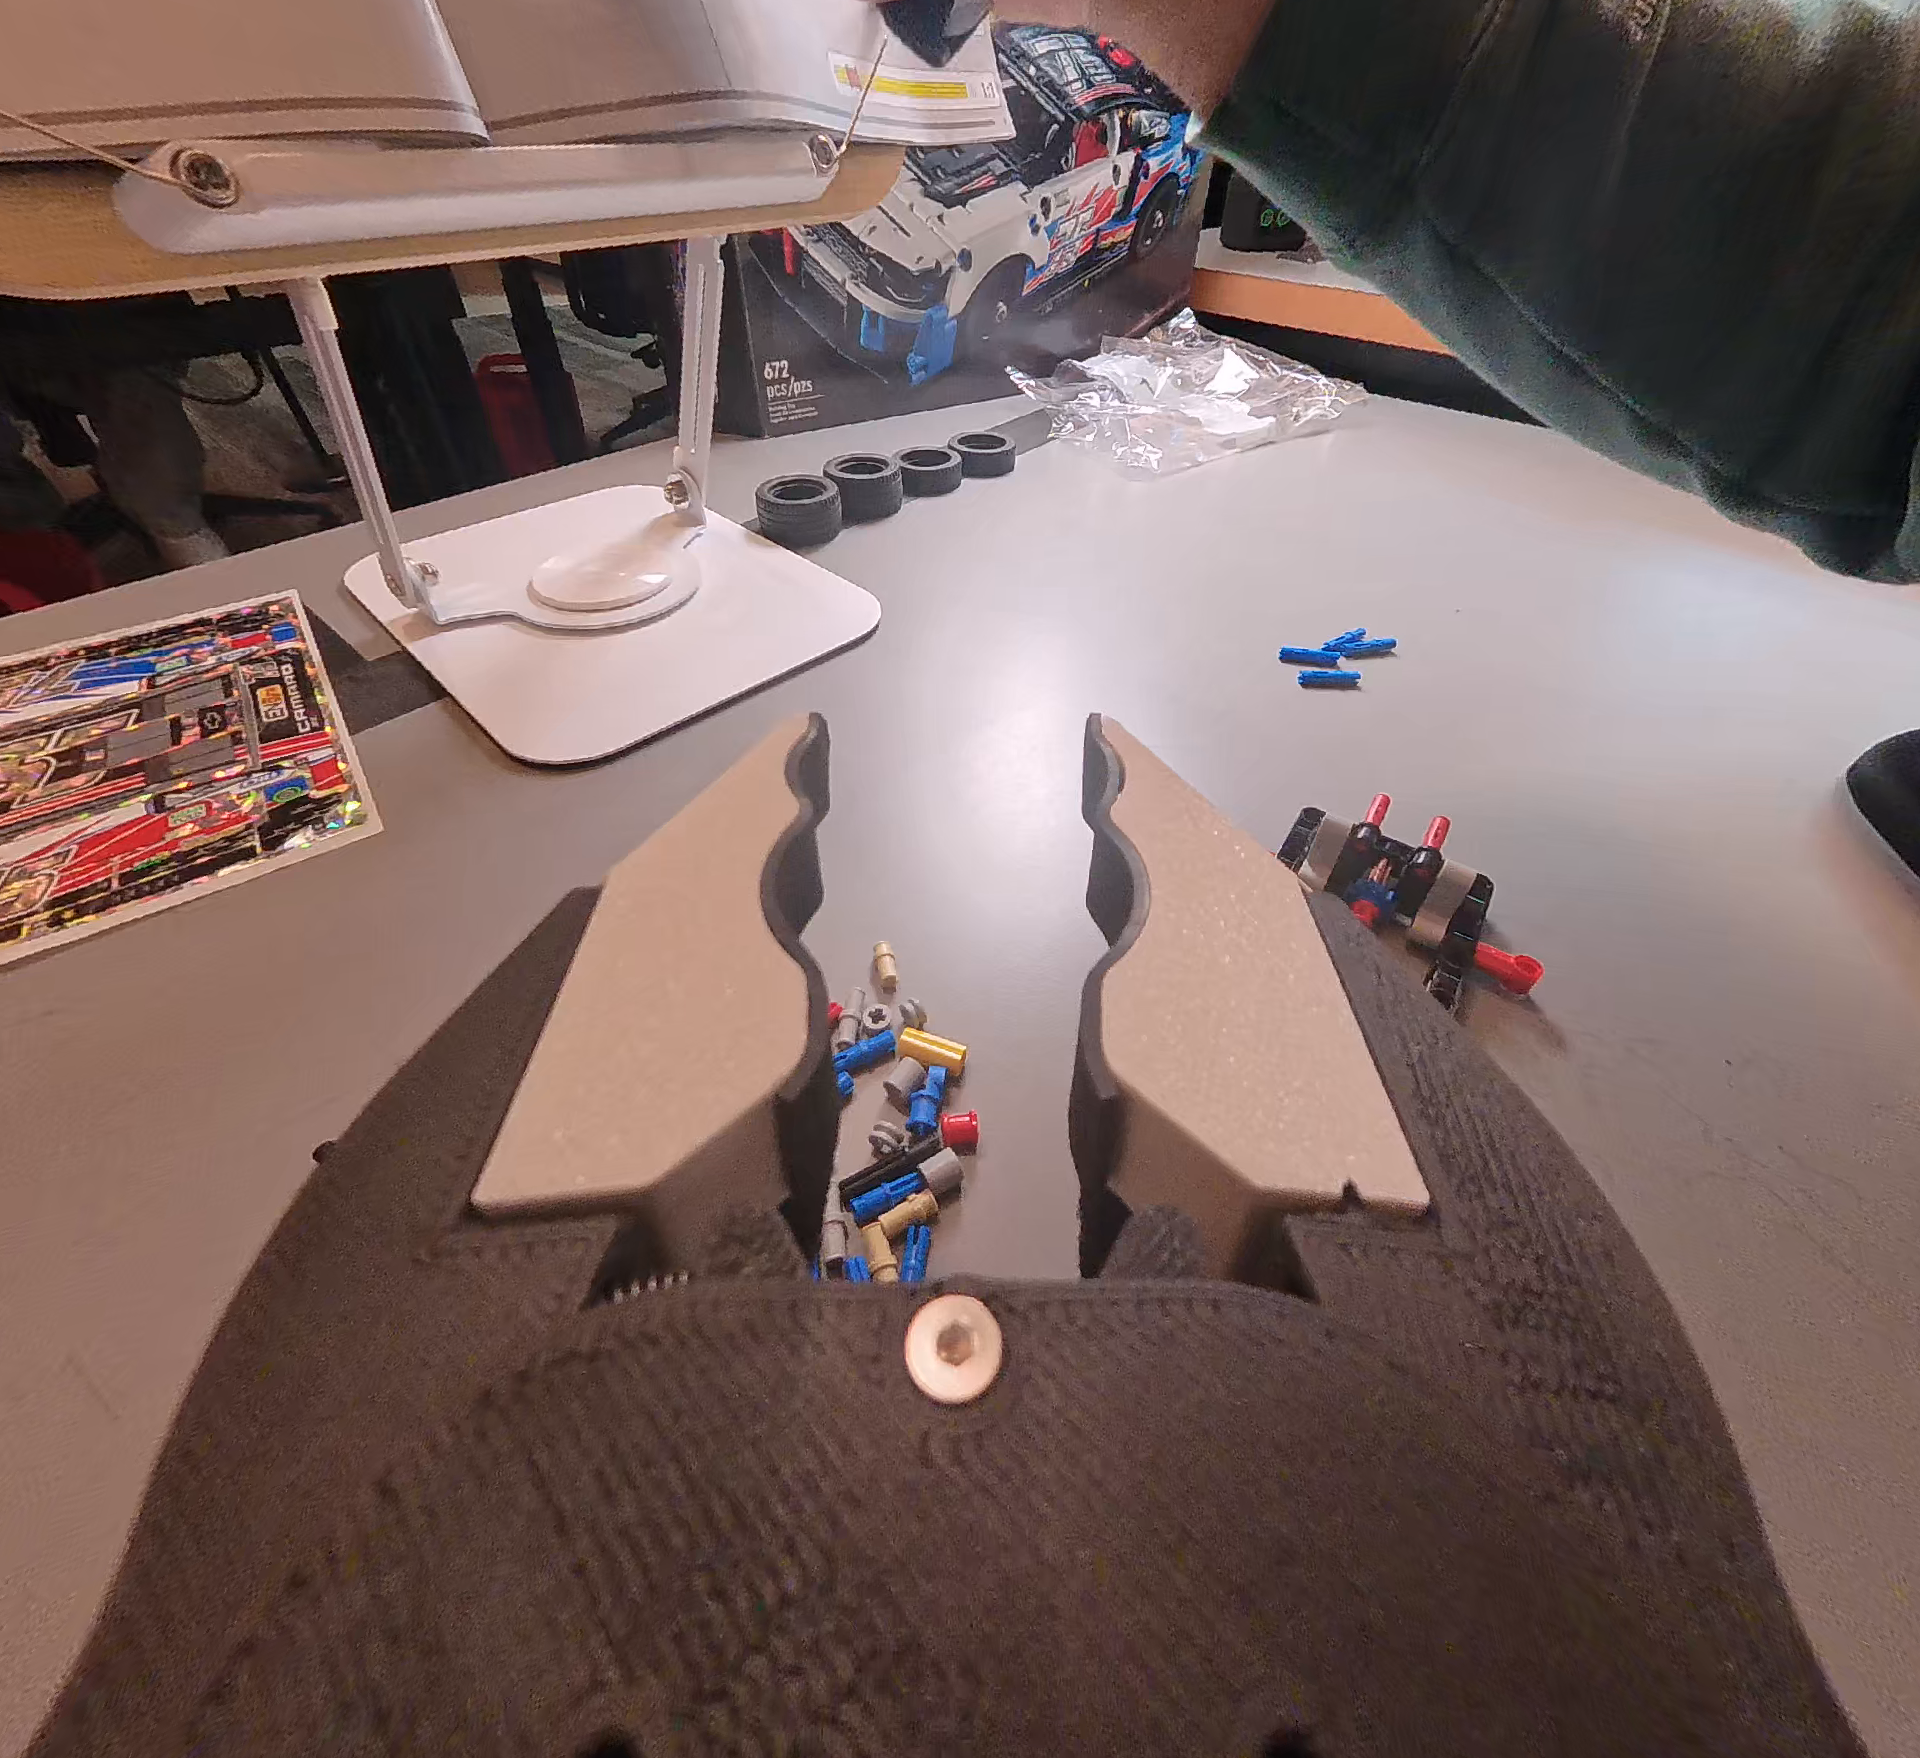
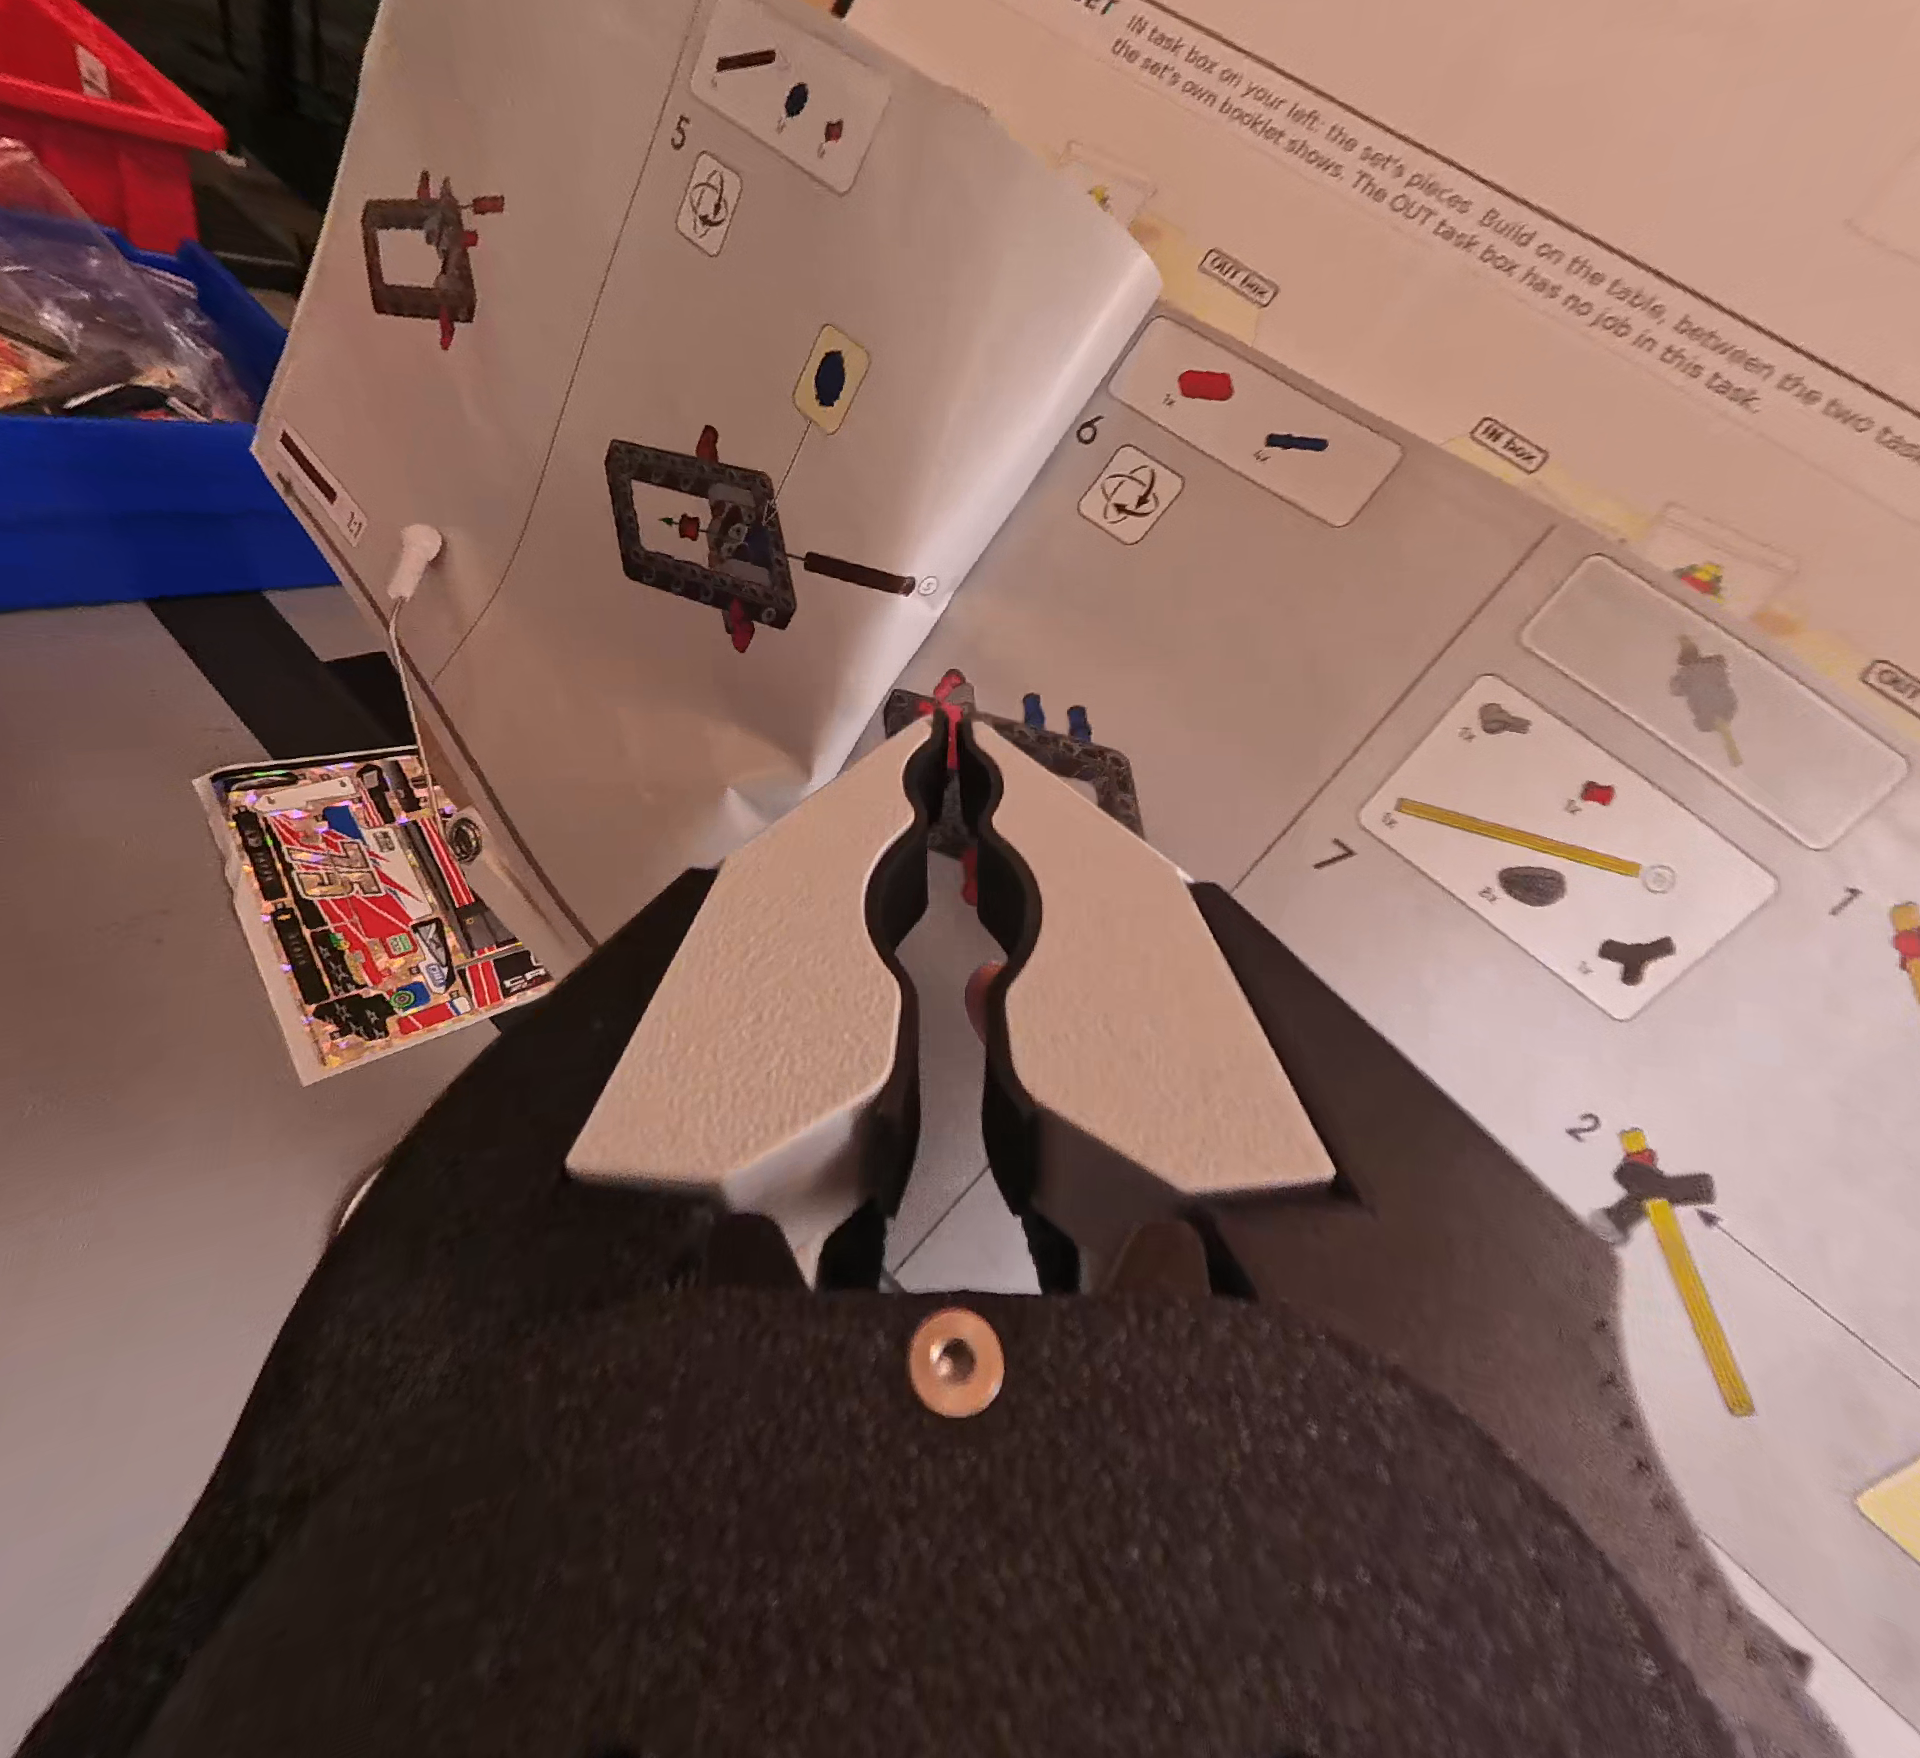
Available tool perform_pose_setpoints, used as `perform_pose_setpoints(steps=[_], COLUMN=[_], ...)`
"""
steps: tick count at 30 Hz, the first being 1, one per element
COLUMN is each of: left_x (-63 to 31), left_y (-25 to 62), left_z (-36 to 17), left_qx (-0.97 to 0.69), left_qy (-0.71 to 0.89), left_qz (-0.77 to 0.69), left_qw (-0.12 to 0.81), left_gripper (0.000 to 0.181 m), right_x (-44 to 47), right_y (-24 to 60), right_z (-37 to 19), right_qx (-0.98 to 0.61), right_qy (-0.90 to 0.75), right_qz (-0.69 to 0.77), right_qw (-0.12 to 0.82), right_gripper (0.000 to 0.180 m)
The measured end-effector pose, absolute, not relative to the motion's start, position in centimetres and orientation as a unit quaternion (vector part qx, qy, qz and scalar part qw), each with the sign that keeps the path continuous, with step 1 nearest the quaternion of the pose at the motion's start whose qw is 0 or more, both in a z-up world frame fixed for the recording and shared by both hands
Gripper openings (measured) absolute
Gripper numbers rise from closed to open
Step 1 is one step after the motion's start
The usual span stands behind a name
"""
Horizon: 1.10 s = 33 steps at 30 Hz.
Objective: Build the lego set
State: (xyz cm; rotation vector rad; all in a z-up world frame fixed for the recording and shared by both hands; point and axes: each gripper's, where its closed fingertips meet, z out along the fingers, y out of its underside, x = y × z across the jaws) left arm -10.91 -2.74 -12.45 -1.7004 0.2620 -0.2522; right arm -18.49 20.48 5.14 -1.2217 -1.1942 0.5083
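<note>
Hovering with its jaws spread wide, your left gripper (image 1: 951, 752) has loose lego pins (image 1: 896, 1116) below, between its fingers. Your right gripper (image 2: 948, 732) pinches the instruction booklet's (image 2: 727, 358) page at its tips

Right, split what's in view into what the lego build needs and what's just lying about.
Needed for the build:
instruction booklet
mixed loose pins
blue pins
part-built assembly
four tyres
sticker sheet

Just lying about:
set box
empty plastic bag
red bin
</note>
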Motion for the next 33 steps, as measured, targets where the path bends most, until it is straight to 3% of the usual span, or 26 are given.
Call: perform_pose_setpoints(steps=[33], left_x=[-10.7], left_y=[-2.8], left_z=[-12.4], left_qx=[-0.746], left_qy=[0.121], left_qz=[-0.110], left_qw=[0.646], left_gripper=[0.048], right_x=[-19.2], right_y=[19.9], right_z=[3.0], right_qx=[-0.548], right_qy=[-0.519], right_qz=[0.225], right_qw=[0.616], right_gripper=[0.000])
